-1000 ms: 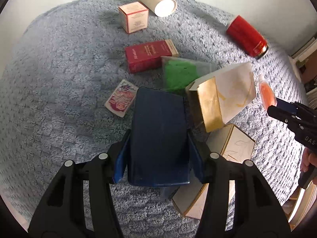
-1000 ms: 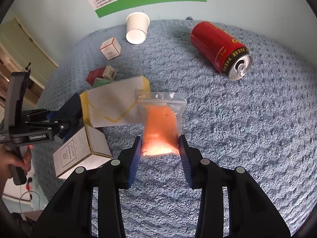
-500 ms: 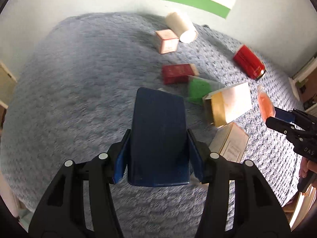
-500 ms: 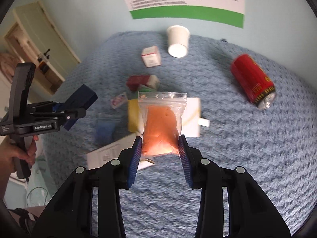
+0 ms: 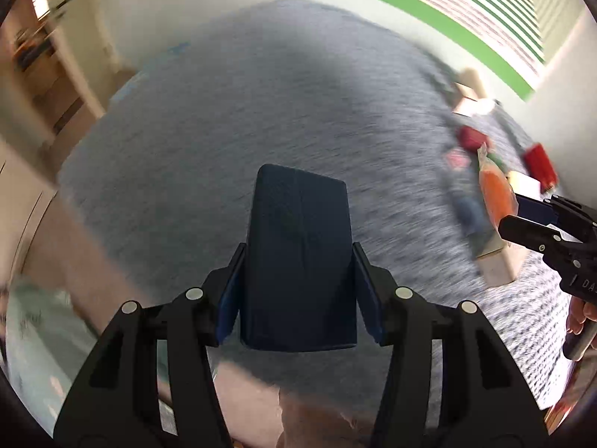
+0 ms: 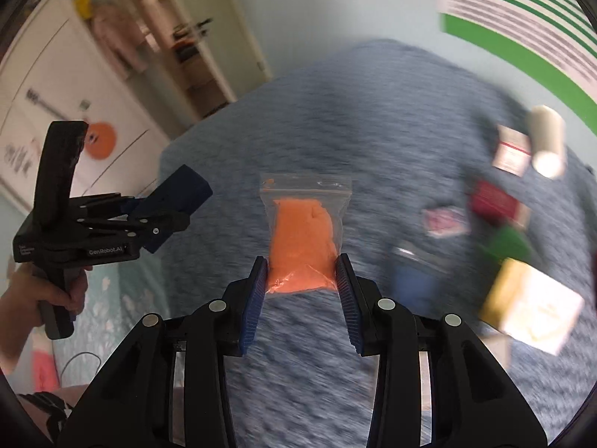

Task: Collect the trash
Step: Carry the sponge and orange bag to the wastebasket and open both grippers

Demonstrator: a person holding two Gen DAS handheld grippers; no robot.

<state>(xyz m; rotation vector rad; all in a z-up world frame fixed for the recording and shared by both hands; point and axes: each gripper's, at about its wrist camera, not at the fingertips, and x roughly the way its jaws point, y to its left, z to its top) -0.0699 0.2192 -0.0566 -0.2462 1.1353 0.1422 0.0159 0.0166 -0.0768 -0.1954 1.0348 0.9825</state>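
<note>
Clamping a dark blue rectangular box (image 5: pixel 298 257) in the left gripper (image 5: pixel 298 298), above the blue-grey fuzzy blanket (image 5: pixel 231 119); pinching a clear zip bag of orange stuff (image 6: pixel 303 239) in the right gripper (image 6: pixel 303 291), also above that blanket; leaving a red can (image 5: pixel 539 162), white paper cup (image 6: pixel 547 141) and small cartons (image 6: pixel 511 151) lying blurred on the blanket's far side.

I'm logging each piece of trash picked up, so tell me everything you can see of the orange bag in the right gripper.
The orange bag is a small clear plastic zip-top pouch, partly filled with a bright orange, soft-looking mass that sits in its lower part; the top strip is empty and see-through, with creases. It stands upright, seal uppermost, lifted above the blue carpet. The right gripper pinches its lower edge, one blue-padded jaw on each side. Nothing else touches it. The left wrist view shows it edge-on.
</note>
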